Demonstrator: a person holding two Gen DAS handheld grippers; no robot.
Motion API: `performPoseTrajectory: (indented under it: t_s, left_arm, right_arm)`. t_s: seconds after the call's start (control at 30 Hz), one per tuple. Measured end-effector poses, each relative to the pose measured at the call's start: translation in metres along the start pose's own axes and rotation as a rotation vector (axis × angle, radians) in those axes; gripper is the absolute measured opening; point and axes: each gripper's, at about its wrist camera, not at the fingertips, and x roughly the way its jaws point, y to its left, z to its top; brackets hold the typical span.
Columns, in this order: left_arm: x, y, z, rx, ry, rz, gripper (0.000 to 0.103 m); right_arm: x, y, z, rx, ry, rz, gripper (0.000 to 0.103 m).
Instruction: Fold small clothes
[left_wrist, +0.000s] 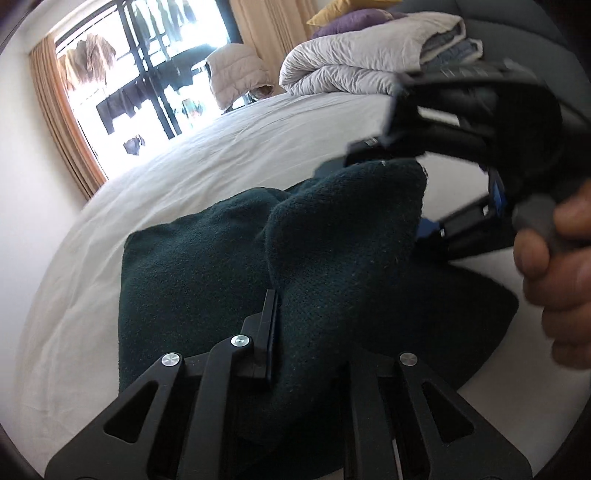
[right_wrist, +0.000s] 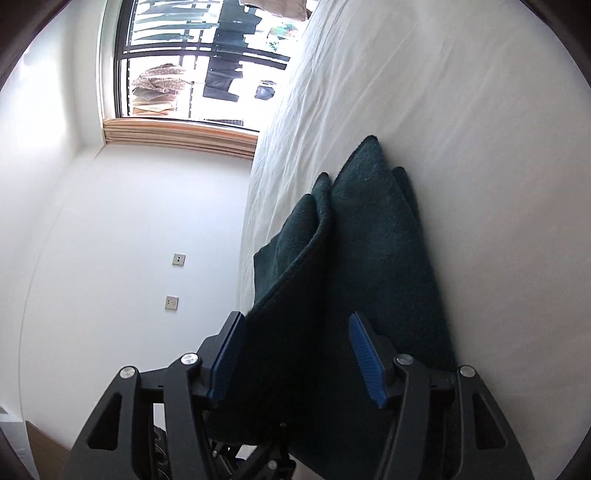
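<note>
While left claw (left_wrist: 275, 317) pinches the green cloth (left_wrist: 207, 266), right claw (right_wrist: 299, 354) gapes.

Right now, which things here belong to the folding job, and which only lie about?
Job:
- dark green cloth
- left hand-held gripper, shut on it
- right hand-held gripper, open

Lying about:
- white duvet
- purple pillow
- white sheet

The dark green cloth (left_wrist: 229, 280) hides 1 finger of the left gripper (left_wrist: 275, 321); the right gripper (left_wrist: 436, 147) is motion-blurred, perhaps touching the cloth.
</note>
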Motion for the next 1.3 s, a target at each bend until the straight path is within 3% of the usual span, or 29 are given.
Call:
performPoseTrajectory:
  t_s: [0.23, 0.43, 0.6, 0.67, 0.7, 1.1, 1.3]
  left_arm:
    - [-0.004, -0.023, -0.019, 0.195, -0.044, 0.107, 0.01]
    - [-0.005, -0.048, -0.031, 0.328, -0.083, 0.139, 0.01]
    - [-0.006, -0.054, -0.037, 0.393, -0.109, 0.14, 0.01]
    - [-0.01, -0.05, -0.046, 0.397, -0.108, 0.133, 0.01]
    - [-0.01, -0.048, -0.046, 0.393, -0.106, 0.128, 0.01]
    - [-0.036, -0.052, -0.05, 0.403, -0.188, 0.083, 0.007]
    - [-0.036, -0.06, -0.064, 0.445, -0.171, 0.066, 0.007]
  right_arm:
    - [0.022, 0.022, 0.023, -0.071, 0.086, -0.086, 0.062]
    - [0.049, 0.032, 0.033, -0.172, 0.175, -0.238, 0.061]
    - [0.068, 0.037, 0.039, -0.252, 0.194, -0.334, 0.04]
    - [0.068, 0.038, 0.039, -0.276, 0.185, -0.36, 0.018]
    - [0.065, 0.038, 0.04, -0.291, 0.175, -0.365, 0.012]
    - [0.002, 0.034, 0.029, -0.288, 0.006, -0.305, 0.01]
    - [-0.002, 0.019, 0.028, -0.281, 0.014, -0.335, 0.01]
